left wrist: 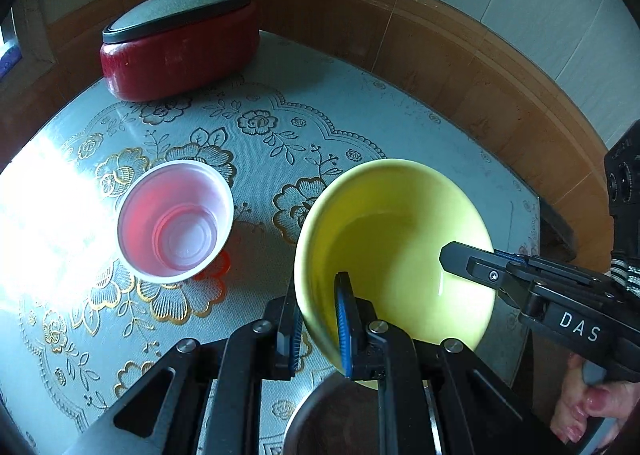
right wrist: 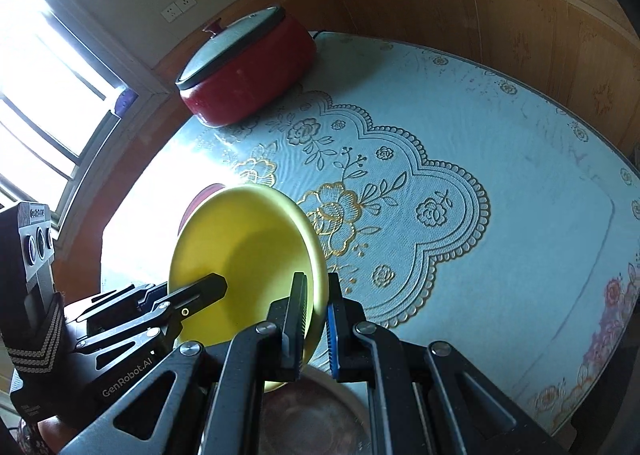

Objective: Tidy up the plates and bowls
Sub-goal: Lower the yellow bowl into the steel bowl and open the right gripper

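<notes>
A yellow bowl hangs tilted above the table, held from both sides. My left gripper is shut on its near left rim, one blue pad inside the bowl and one outside. From the right, my right gripper is clamped on the opposite rim. In the right wrist view the right gripper pinches the yellow bowl at its right edge, and the left gripper reaches in from the left. A white bowl with a pink inside stands on the table to the left, apart from both grippers.
A red pot with a grey lid sits at the far edge of the table, which has a pale blue flowered cloth. A metal dish lies below the grippers. Wooden wall panelling runs behind. A person's hand holds the right gripper.
</notes>
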`<state>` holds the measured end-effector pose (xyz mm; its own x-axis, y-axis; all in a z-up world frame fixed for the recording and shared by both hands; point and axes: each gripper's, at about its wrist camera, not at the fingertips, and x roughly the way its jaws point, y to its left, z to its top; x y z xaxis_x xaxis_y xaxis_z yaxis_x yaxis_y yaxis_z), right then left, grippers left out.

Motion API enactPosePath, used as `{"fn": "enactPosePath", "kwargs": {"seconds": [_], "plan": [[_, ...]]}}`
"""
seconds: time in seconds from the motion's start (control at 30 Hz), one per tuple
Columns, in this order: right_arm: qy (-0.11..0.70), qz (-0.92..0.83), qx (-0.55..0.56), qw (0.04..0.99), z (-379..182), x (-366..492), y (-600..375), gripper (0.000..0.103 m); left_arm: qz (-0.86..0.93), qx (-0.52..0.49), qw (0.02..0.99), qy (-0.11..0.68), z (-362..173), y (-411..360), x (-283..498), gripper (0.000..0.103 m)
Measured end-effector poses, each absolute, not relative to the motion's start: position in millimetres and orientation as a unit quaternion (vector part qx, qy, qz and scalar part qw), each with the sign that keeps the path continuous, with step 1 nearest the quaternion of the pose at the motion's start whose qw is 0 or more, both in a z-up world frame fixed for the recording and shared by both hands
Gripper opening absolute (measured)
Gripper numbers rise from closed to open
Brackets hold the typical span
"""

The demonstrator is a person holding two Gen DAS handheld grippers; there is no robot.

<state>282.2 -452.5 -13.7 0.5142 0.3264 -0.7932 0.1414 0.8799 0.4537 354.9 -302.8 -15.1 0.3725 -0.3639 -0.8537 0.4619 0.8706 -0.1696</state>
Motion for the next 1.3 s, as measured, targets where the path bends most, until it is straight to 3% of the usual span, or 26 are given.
{"fn": "enactPosePath", "kwargs": {"seconds": [0.6,1.2,1.3], "plan": [[0.478,0.037,0.260,0.838,-3.3,204.1,-430.5,0.008,-0.284,0.064,0.824,0.486,5.8,-288.9,284.7,0.015],[0.514,-0.012,0.292,0.806,-57.9,157.5,-418.8,0.008,-0.298,0.123,0.773,0.546,-61.6,-294.7,256.2,0.015],[0.519,-0.019,0.285,0.805,-64.7,158.7,-416.0,0.008,-0.292,0.133,0.767,0.555,-70.0,-293.8,255.7,0.022]]}}
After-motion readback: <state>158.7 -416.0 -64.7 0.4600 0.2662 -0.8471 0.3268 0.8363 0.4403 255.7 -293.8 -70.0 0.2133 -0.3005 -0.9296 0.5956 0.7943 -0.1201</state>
